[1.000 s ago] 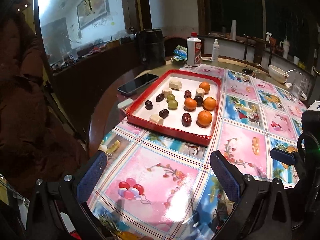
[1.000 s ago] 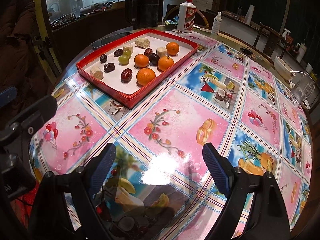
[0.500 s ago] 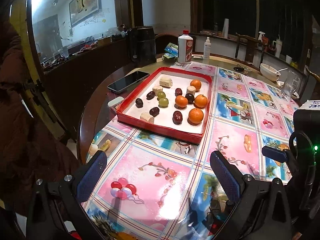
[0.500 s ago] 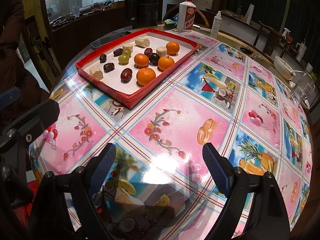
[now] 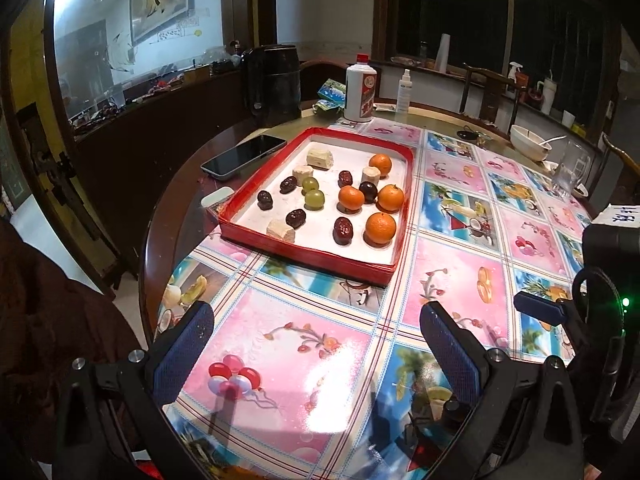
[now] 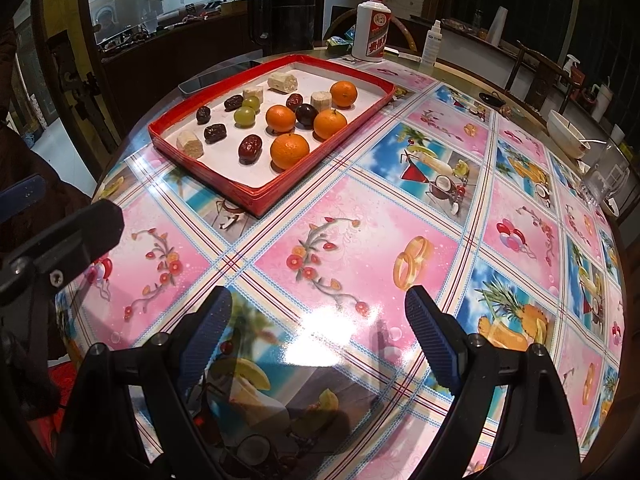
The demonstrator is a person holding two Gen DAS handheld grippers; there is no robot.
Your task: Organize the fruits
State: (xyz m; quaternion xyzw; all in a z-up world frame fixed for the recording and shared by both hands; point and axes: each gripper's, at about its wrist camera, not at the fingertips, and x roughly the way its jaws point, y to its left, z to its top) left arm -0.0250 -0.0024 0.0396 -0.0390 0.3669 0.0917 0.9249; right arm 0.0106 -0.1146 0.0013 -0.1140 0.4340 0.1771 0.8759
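- Two sets of tongs hang over the near part of the tabletop [image 6: 360, 216], both with their blue-padded fingers spread wide apart and nothing between them: the left tongs [image 5: 316, 344] and the right tongs [image 6: 318, 326].
- The tabletop is round and covered with a glossy cloth of pink and blue picture squares.
- A red tray [image 5: 384, 270] with a white floor sits flat on the far left part of the tabletop, well apart from both tongs; all the fruit lies inside it.
- Four oranges [image 5: 380, 228] lie toward the tray's right side, one of them back near the far right corner.
- Two green grapes [image 5: 314, 199] sit just beside each other near the tray's middle.
- Several dark red dates [image 5: 343, 230] are scattered about the tray, and a rounder dark fruit [image 5: 368, 191] rests between two of the oranges.
- Four pale chunks [image 5: 281, 230] are also in the tray, one at the near left, the others toward the back; what they are cannot be told.
- A dark phone [image 5: 244, 156] lies screen up on the bare table edge just left of the tray.
- Beyond the tray stand a white bottle with a red cap [image 5: 360, 90], a slim spray bottle [image 5: 404, 92] and a black kettle [image 5: 274, 80].
- A white bowl [image 6: 566, 134] and a clear glass [image 6: 604, 178] stand at the far right rim.
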